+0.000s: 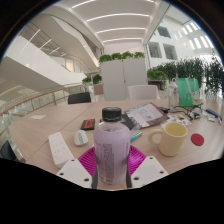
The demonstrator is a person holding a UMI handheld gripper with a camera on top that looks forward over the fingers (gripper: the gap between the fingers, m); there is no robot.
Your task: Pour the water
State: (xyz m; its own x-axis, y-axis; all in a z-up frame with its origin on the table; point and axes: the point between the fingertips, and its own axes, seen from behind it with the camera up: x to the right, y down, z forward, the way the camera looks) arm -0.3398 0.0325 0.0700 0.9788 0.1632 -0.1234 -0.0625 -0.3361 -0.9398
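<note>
My fingers (113, 172) are clenched on the clear plastic water bottle with a dark cap (112, 146), magenta pads (88, 160) pressed against both its sides, bottle upright. Pale yellow ceramic mug (171, 137) sits on the light wooden worktop (40, 125) just right of the bottle, handle towards me. White remote-shaped device (60, 149) lies to the left, small white mouse (81, 138) beside it. Open magazine (145, 113) further back (text unreadable). Green translucent container (187, 92) far right, near potted plants (190, 70).
</note>
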